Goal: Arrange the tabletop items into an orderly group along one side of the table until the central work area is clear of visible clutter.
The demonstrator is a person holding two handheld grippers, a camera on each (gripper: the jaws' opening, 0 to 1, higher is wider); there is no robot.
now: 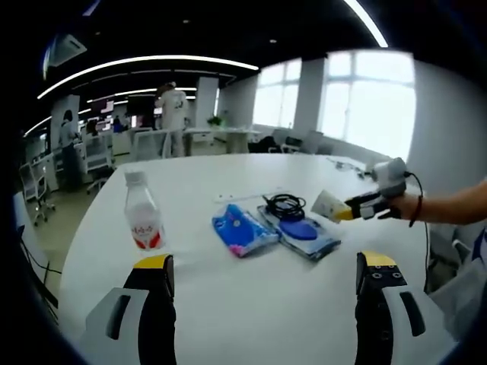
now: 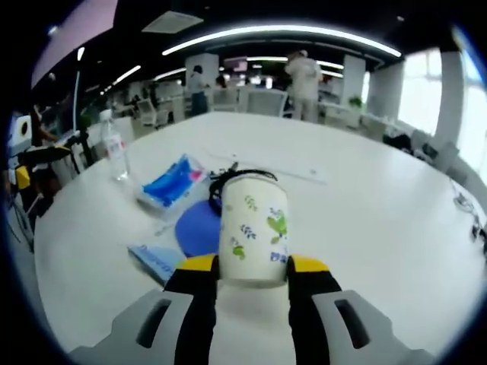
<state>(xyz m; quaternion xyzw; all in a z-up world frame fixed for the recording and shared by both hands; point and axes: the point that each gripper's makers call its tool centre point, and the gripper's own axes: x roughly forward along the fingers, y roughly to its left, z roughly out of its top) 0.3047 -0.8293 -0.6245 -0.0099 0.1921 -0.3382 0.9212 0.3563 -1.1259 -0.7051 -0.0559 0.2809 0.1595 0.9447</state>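
My right gripper (image 2: pixel 253 266) is shut on a white paper cup (image 2: pixel 253 228) printed with green leaves, held up over the white table (image 2: pixel 380 213). In the left gripper view that gripper (image 1: pixel 358 208) comes in from the right with the cup (image 1: pixel 327 205) tilted just above the table. Near the table's middle lie a blue packet (image 1: pixel 242 230), a flat blue-and-clear pack (image 1: pixel 300 232) and a coiled black cable (image 1: pixel 285 204). A clear water bottle (image 1: pixel 143 213) with a red label stands to their left. My left gripper (image 1: pixel 265 266) is open over bare table, short of these items.
A long white strip (image 2: pixel 297 171) lies beyond the cluster. In the right gripper view the bottle (image 2: pixel 114 148) stands far left, near the table's edge. A person's hand (image 1: pixel 415 205) holds the right gripper. Desks, chairs and standing people (image 1: pixel 173 106) fill the office behind.
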